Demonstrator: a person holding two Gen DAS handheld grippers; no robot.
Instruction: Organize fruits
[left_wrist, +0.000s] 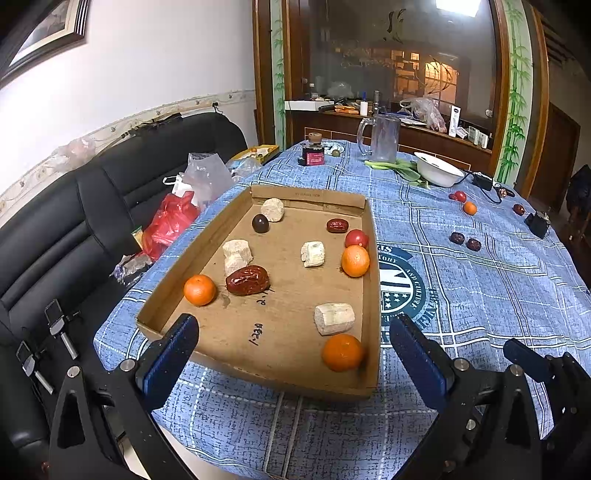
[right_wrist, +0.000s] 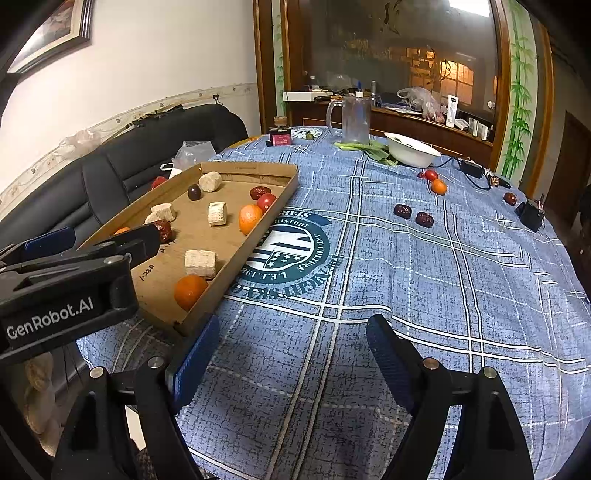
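Both tongs (left_wrist: 293, 354) (right_wrist: 291, 354) gape empty; cardboard tray (left_wrist: 373, 295) of fruit lies just ahead.

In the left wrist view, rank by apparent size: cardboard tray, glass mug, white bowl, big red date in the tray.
1. cardboard tray
2. glass mug and white bowl: similar, unranked
3. big red date, though nearer the camera

In the right wrist view the left gripper (right_wrist: 90, 236) hides part of the tray (right_wrist: 236, 254), an orange (right_wrist: 122, 230) and a date (right_wrist: 164, 229). The far shelf's clutter (left_wrist: 424, 114) is too small to name.
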